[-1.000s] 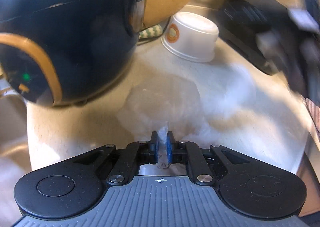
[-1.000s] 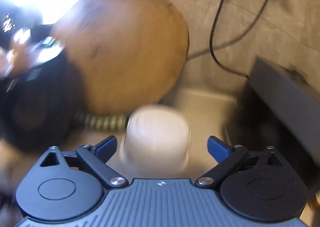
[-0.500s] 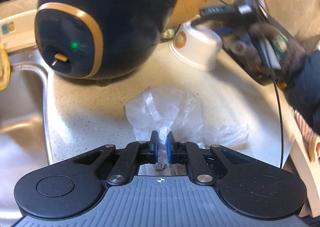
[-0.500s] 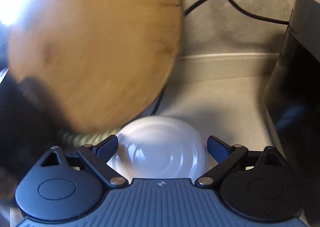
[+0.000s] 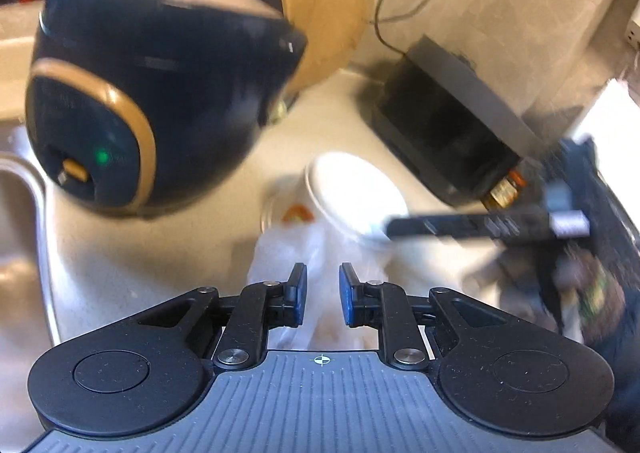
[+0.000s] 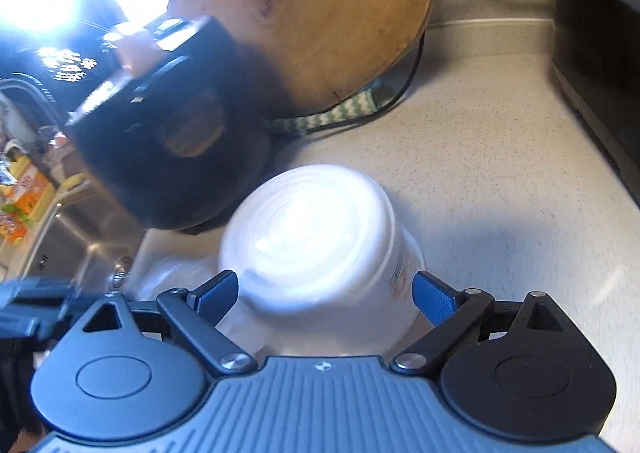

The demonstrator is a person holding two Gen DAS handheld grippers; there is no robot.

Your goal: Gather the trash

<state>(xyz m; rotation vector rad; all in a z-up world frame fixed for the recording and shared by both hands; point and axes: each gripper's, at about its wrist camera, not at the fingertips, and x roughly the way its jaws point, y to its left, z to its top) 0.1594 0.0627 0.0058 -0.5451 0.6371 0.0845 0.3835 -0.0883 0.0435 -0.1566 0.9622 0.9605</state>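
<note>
Bag (image 5: 288,253), thin crinkled clear plastic, lies on the speckled counter (image 6: 500,141) at 12 o'clock from the left gripper (image 5: 322,295). Its jaws have just been opening to a narrow gap; film runs between the blue pads, which do not press it. A smooth white paper bowl (image 6: 320,249) sits upside down, tilted, between the wide-spread jaws of the right gripper (image 6: 325,295); contact is unclear. The round dark cooker (image 5: 152,93) with gold trim stands at 10 o'clock.
</note>
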